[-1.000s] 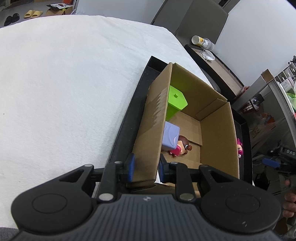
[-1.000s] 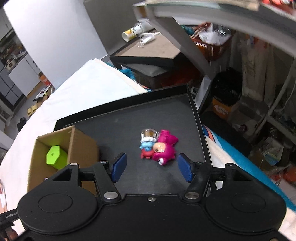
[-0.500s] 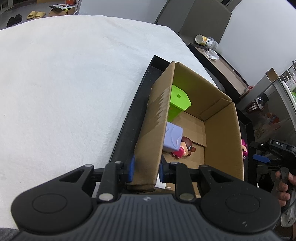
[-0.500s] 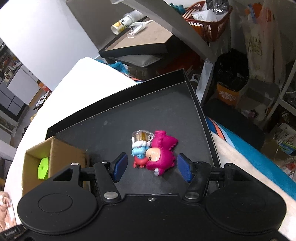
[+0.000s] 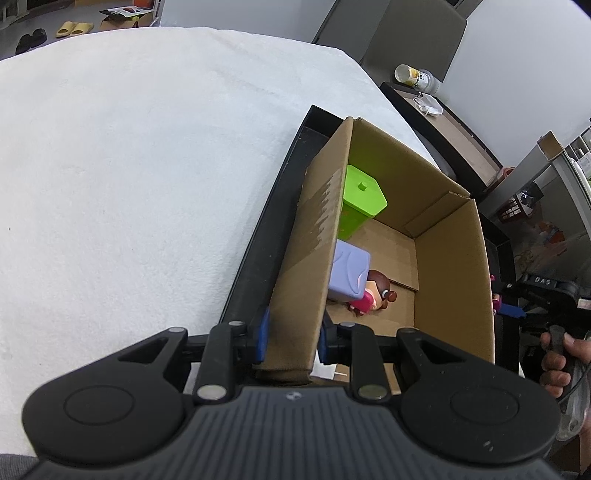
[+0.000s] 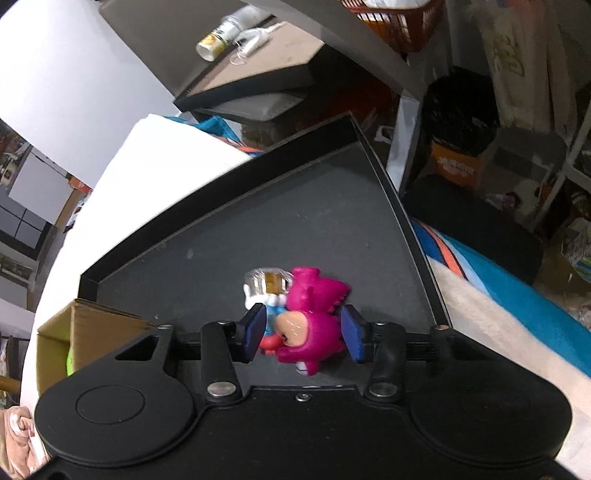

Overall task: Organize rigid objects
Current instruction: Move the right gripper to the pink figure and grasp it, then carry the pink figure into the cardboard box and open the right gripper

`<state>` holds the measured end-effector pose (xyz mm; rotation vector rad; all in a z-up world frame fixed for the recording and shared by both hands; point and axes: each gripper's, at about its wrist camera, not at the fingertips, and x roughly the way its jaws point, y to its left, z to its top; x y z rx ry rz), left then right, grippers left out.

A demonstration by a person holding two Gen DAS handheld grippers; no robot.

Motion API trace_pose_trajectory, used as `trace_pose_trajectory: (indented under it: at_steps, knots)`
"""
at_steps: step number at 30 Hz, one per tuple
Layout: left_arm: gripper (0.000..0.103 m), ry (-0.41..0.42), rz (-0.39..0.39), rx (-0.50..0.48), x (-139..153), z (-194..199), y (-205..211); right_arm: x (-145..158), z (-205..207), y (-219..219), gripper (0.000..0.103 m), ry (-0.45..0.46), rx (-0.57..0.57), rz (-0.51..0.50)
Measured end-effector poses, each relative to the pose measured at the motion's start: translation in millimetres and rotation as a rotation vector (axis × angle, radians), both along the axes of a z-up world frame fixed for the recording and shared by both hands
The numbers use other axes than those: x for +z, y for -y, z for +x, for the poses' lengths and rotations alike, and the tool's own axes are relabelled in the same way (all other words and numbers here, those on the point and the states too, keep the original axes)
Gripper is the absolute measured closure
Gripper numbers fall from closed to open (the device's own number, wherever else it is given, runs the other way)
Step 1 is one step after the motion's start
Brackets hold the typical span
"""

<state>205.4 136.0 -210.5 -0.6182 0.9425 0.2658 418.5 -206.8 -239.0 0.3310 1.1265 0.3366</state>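
Two grippers were at work over one black tray [image 6: 221, 236].
Left wrist view: the left gripper [image 5: 291, 339] was clamped on the cardboard box [image 5: 454, 273] wall. Right wrist view: the right gripper [image 6: 304, 334] had just been closing its jaws around the magenta toy [image 6: 314, 325] on the tray, beside a small blue figure [image 6: 271, 310].

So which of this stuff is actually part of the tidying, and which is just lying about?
Part of the job:
brown cardboard box
green plastic block
lilac plastic block
brown-haired doll figure
magenta toy creature
small blue-and-white toy
black tray

Lying about:
yellow-labelled bottle
yellow slippers
red basket
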Motion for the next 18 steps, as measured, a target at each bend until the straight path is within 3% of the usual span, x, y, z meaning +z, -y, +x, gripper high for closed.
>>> trace_pose_trajectory:
  at_steps: [18]
  knots:
    - [0.079,0.004,-0.005,-0.007,0,-3,-1,5,-33,2,0.064,-0.022,-0.002,-0.047]
